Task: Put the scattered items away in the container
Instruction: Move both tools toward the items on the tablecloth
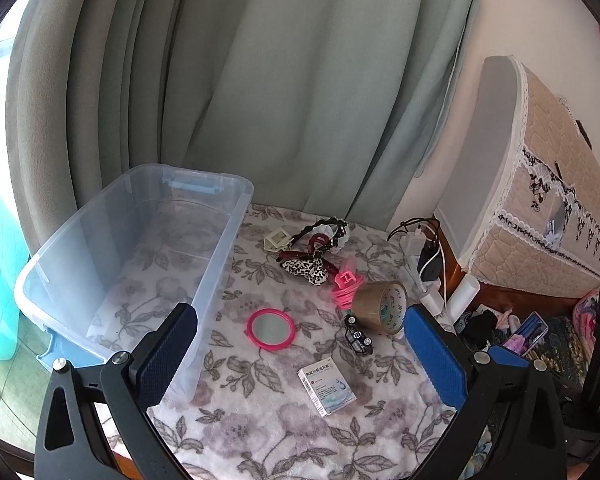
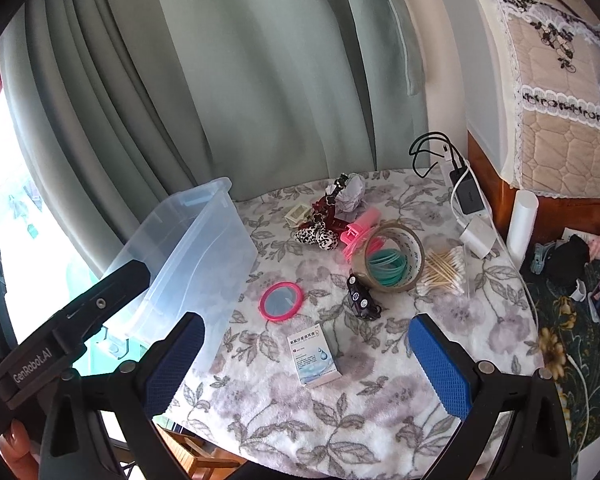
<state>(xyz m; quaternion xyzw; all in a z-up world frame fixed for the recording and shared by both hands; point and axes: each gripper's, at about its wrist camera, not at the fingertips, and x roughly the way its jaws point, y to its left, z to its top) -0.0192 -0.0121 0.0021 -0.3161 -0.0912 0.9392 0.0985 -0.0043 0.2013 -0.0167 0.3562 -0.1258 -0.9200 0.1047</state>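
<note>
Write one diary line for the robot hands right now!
left gripper: open, holding nothing | right gripper: open, holding nothing | clear bin: empty | medicine box, pink mirror, toy car: on table

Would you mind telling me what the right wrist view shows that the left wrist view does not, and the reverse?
Only the right wrist view shows the cotton swabs beside the tape roll, the teal rings inside that roll, and the left gripper's black body at the left edge.

Only the left wrist view shows the whole inside of the clear container, with nothing in it, and its near blue latch.

Both show the pink mirror, the medicine box, the toy car, the hair clips and open jaws holding nothing.
</note>
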